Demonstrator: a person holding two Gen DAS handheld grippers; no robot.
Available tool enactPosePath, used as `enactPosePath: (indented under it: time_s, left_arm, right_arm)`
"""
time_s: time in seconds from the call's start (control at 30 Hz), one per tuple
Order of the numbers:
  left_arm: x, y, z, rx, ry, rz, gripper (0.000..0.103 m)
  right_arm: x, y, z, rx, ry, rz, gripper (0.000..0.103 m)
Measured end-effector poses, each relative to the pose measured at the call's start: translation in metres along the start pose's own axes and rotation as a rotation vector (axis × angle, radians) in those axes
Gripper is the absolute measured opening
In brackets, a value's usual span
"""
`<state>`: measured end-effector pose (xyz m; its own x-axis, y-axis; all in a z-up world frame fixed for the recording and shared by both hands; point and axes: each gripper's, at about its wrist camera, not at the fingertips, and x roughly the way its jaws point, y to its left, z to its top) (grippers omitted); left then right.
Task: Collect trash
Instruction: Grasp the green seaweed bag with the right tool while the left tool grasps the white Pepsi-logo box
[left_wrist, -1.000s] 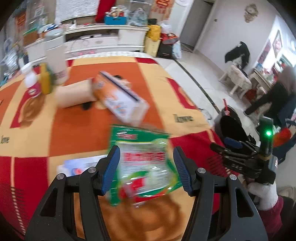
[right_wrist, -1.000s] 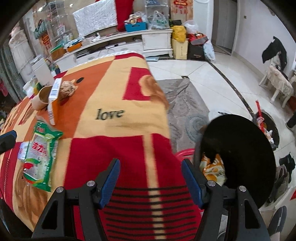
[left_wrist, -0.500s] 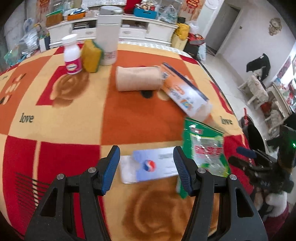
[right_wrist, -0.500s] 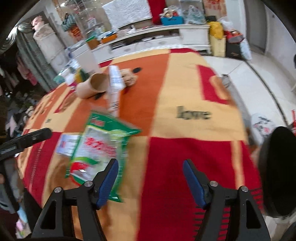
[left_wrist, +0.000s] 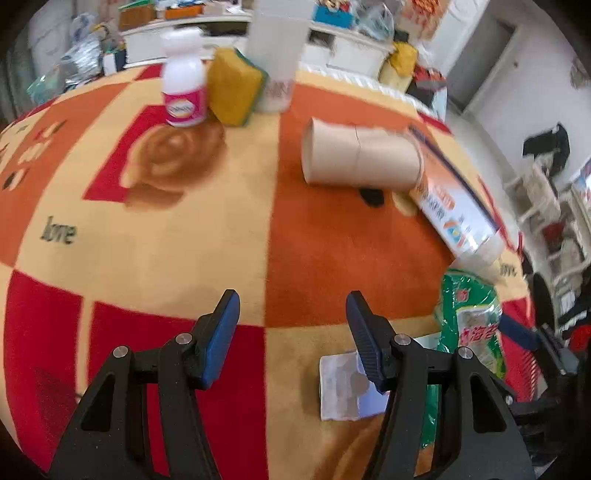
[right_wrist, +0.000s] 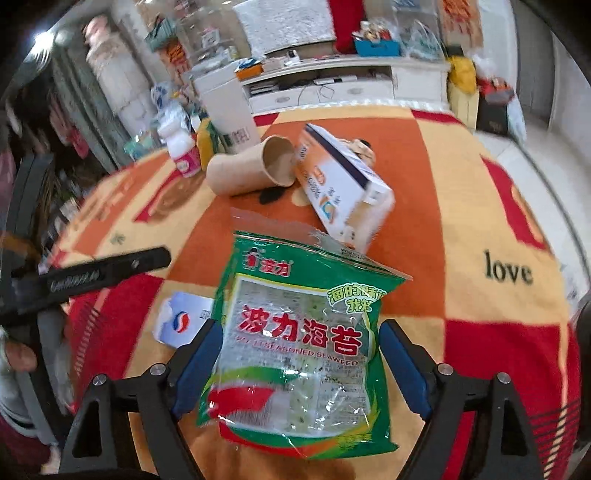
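Note:
A green seaweed bag (right_wrist: 295, 295) lies flat on the patterned blanket (right_wrist: 461, 229). My right gripper (right_wrist: 299, 343) hangs over its near half. Its jaws are opening, with the bag between them and the pads off it. The bag (left_wrist: 472, 325) also shows at the right of the left wrist view. My left gripper (left_wrist: 291, 306) is open over bare blanket with nothing between its fingers. A white torn wrapper (left_wrist: 343, 387) lies under its right finger, and the wrapper (right_wrist: 181, 321) sits left of the bag. A brown paper cup (right_wrist: 251, 170) lies on its side against an orange-and-white box (right_wrist: 343, 184).
At the far side of the blanket stand a white bottle with a pink label (left_wrist: 183, 96), a yellow sponge (left_wrist: 232, 88) and a tall white tumbler (left_wrist: 275, 55). The left gripper's black finger (right_wrist: 107, 273) reaches in from the left. Cluttered white shelves lie beyond the blanket.
The right gripper swung left from the black bin at the blanket's edge to over the seaweed bag, and its jaws widened. The left gripper swung left, off the bag, onto bare blanket.

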<state>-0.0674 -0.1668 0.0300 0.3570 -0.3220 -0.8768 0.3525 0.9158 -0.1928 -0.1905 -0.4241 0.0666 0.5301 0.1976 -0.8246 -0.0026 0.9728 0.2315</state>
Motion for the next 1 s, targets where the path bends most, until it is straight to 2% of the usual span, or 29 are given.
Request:
enactPosePath:
  time_s: [0.1, 0.17, 0.27, 0.4, 0.5, 0.57, 0.63, 0.87, 0.93, 1.0]
  left_arm:
    - [0.008, -0.008, -0.011, 0.048, 0.048, -0.009, 0.058]
    - [0.002, -0.014, -0.023, 0.088, 0.047, -0.010, 0.058]
    - [-0.007, -0.016, -0.043, 0.114, 0.075, -0.040, 0.059]
    - [-0.021, -0.016, -0.064, 0.117, 0.099, -0.085, 0.059]
    - [-0.035, -0.010, -0.073, 0.081, 0.108, -0.149, 0.059]
    - [-0.048, -0.011, -0.074, 0.081, 0.083, -0.190, 0.059]
    - [-0.054, -0.017, -0.074, 0.112, 0.074, -0.212, 0.068]
    - [-0.032, -0.070, -0.092, 0.324, 0.148, -0.141, 0.069]
    - [-0.028, -0.080, -0.094, 0.357, 0.157, -0.147, 0.069]
    - [-0.020, -0.090, -0.090, 0.387, 0.153, -0.121, 0.069]
  right_arm:
    - [0.006, -0.004, -0.006, -0.075, 0.019, -0.097, 0.084]
    - [0.001, -0.027, -0.008, -0.052, 0.011, -0.124, 0.084]
    - [-0.006, -0.066, -0.008, -0.009, 0.022, -0.229, 0.084]
    - [-0.024, -0.105, -0.007, 0.102, 0.015, -0.166, 0.085]
    - [-0.034, -0.109, -0.009, 0.106, 0.006, -0.125, 0.085]
    - [-0.037, -0.107, -0.010, 0.100, 0.006, -0.103, 0.085]
    - [-0.039, -0.106, -0.012, 0.095, 0.011, -0.095, 0.085]
    - [-0.046, -0.090, -0.018, 0.094, -0.003, -0.061, 0.085]
    - [-0.047, -0.090, -0.019, 0.095, -0.005, -0.061, 0.085]
    - [-0.048, -0.091, -0.018, 0.098, -0.006, -0.059, 0.085]
